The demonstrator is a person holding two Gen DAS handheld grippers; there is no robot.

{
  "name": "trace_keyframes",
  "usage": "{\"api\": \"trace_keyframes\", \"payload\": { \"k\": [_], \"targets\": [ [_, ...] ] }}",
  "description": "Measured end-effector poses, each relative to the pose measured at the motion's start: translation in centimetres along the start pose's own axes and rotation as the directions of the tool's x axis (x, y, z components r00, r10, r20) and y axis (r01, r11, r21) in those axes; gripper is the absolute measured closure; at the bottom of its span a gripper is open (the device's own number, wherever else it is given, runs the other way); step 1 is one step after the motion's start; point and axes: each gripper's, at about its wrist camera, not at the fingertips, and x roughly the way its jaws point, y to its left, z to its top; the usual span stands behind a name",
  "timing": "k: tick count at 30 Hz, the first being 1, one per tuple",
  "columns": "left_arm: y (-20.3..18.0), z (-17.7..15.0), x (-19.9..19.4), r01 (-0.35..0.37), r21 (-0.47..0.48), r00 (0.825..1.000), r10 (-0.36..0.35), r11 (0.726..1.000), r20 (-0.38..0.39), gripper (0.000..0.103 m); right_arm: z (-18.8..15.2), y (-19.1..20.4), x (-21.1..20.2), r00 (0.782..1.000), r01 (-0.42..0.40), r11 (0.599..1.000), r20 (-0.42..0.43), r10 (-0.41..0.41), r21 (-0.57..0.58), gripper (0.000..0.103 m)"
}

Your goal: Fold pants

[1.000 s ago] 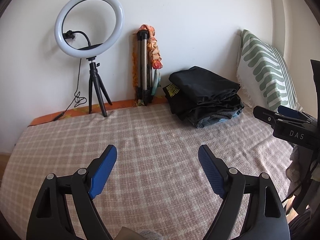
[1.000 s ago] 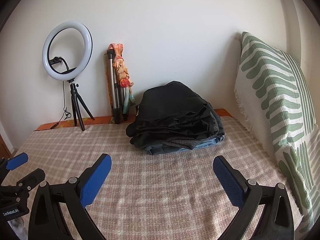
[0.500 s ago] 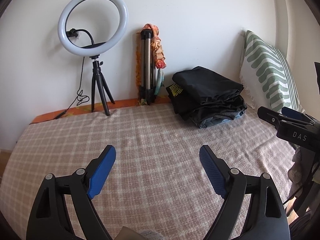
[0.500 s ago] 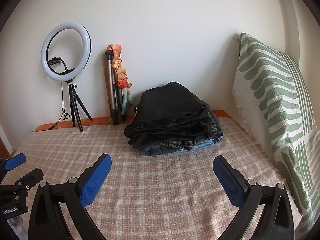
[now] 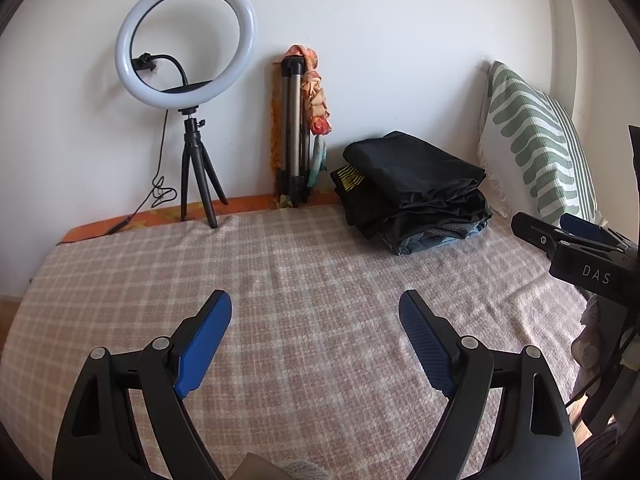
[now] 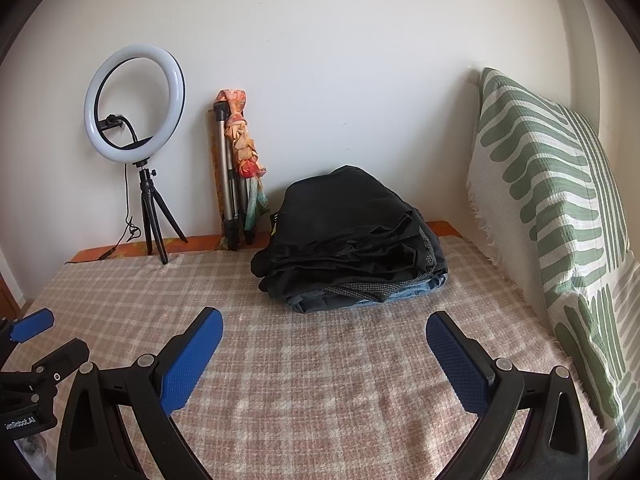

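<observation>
Plainly, both tools hover empty. The left gripper (image 5: 316,308), black-framed with blue ribbed pads, has its jaws spread wide over bare cloth with nothing between them; the right gripper (image 6: 324,324), of the same build, stands just as wide and just as empty. Directly beneath and ahead of both lies the pink-and-cream checked blanket (image 5: 280,280), flat, with no garment spread on it.

Beyond the right gripper, slightly right of the left one's line, sits the stack of dark folded pants (image 6: 348,240), black layers over a grey knit edge and a pale blue denim one at the bottom. Nothing lies unfolded within reach, so the likeliest slip is a grab into that stack: slick black fabric in close layers, so wide jaws could pinch several at once and drag the pile askew.

Right of the stack, the green-and-white leaf-patterned cushion (image 6: 552,208) leans close enough to snag a lifted leg. Farther left, against the wall, the white ring light on its small black tripod (image 5: 188,92) and the folded silver tripod wrapped in an orange scarf (image 5: 298,132) could topple if cloth swings wide.
</observation>
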Motion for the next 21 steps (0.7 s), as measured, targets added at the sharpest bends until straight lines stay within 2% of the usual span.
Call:
{"api": "trace_keyframes", "payload": {
  "k": [21],
  "targets": [
    [-0.1,-0.14,-0.29,-0.002,-0.003,1.0,0.002,1.0,0.012,0.017,0.13,0.52,-0.24,1.0,-0.007,1.0,0.0,0.007,-0.003,0.0]
  ]
}}
